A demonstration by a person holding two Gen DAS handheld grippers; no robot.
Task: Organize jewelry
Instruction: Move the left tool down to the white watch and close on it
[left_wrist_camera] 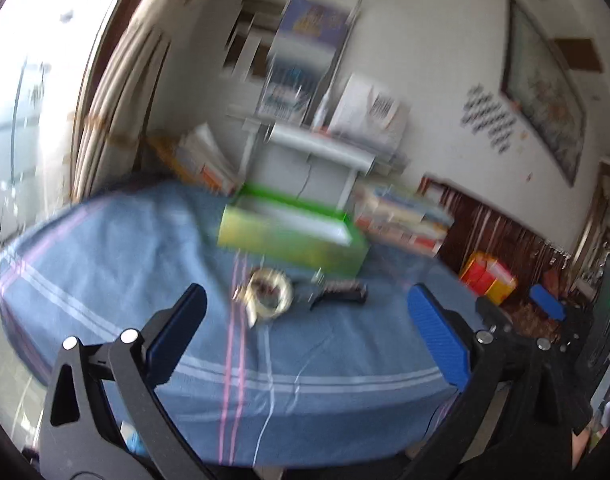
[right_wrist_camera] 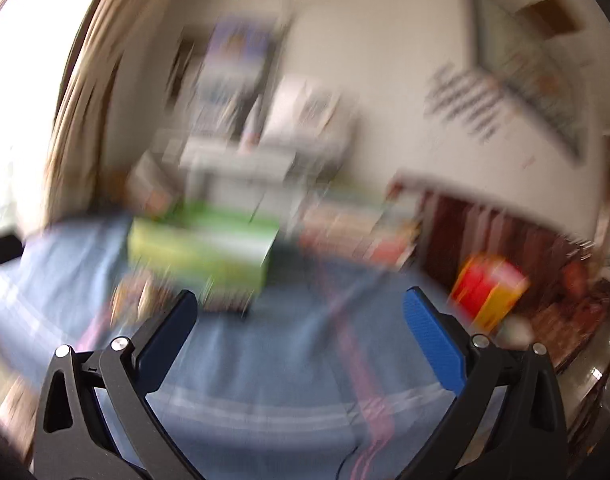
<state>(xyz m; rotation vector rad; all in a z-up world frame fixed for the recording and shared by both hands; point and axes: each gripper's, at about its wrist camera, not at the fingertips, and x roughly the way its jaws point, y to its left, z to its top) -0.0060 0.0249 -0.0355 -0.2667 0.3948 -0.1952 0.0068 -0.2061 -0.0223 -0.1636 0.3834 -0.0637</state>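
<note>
A pale bangle-like jewelry piece (left_wrist_camera: pixel 268 293) lies on the blue cloth-covered table (left_wrist_camera: pixel 105 248), with a dark comb-like hair clip (left_wrist_camera: pixel 339 294) just right of it. An open green box (left_wrist_camera: pixel 293 236) stands behind them. My left gripper (left_wrist_camera: pixel 305 304) is open and empty, held above the table's near side, short of the jewelry. My right gripper (right_wrist_camera: pixel 299 310) is open and empty; its view is badly blurred, showing the green box (right_wrist_camera: pixel 201 254) ahead to the left and a blurred pale jewelry shape (right_wrist_camera: pixel 135 298) left of its left finger. The right gripper's blue pad also shows in the left wrist view (left_wrist_camera: pixel 547 300).
Stacks of books (left_wrist_camera: pixel 401 216) and a white shelf unit (left_wrist_camera: pixel 317 160) stand behind the box by the wall. A red and yellow box (left_wrist_camera: pixel 487 276) sits beyond the table's right edge. A curtain and bright window are at the left.
</note>
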